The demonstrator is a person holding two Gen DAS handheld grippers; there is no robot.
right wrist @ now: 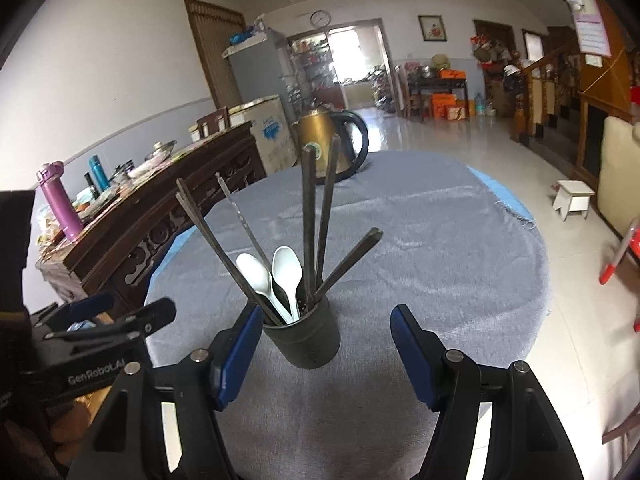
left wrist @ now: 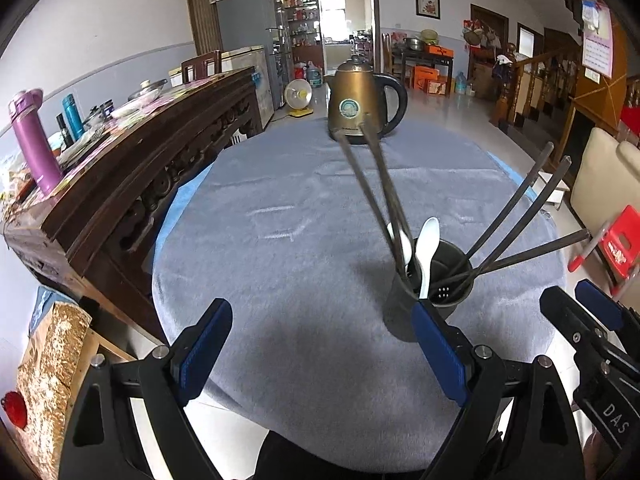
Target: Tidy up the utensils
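Cup: one dark round cup [right wrist: 304,340] standing upright on the desk [right wrist: 420,248], near the front edge, right in front of both cameras
Chopsticks: looks like seven dark sticks [right wrist: 309,220] in the right view, all standing in the cup and fanning out in different directions; the left view only shows me five clearly [left wrist: 516,216], so I can't be sure of the count
Spoons: two white spoons [right wrist: 287,268], bowls up, handles down in the cup, side by side
Desk: round, covered with a grey cloth [left wrist: 280,208] over something blue at the edges
Kettle: one gold kettle [left wrist: 360,100] with a black handle, at the far side of the desk, well apart from the cup
Left hand-held gripper [left wrist: 324,356]: wide apart, holding nothing, its right finger just beside the cup
Right hand-held gripper [right wrist: 322,356]: spread wide too, nothing grasped, the cup sits between its two fingers; can't tell if the left one touches it
Side table: long dark wooden one [left wrist: 132,168] left of the desk, with a purple bottle [left wrist: 34,140] on it
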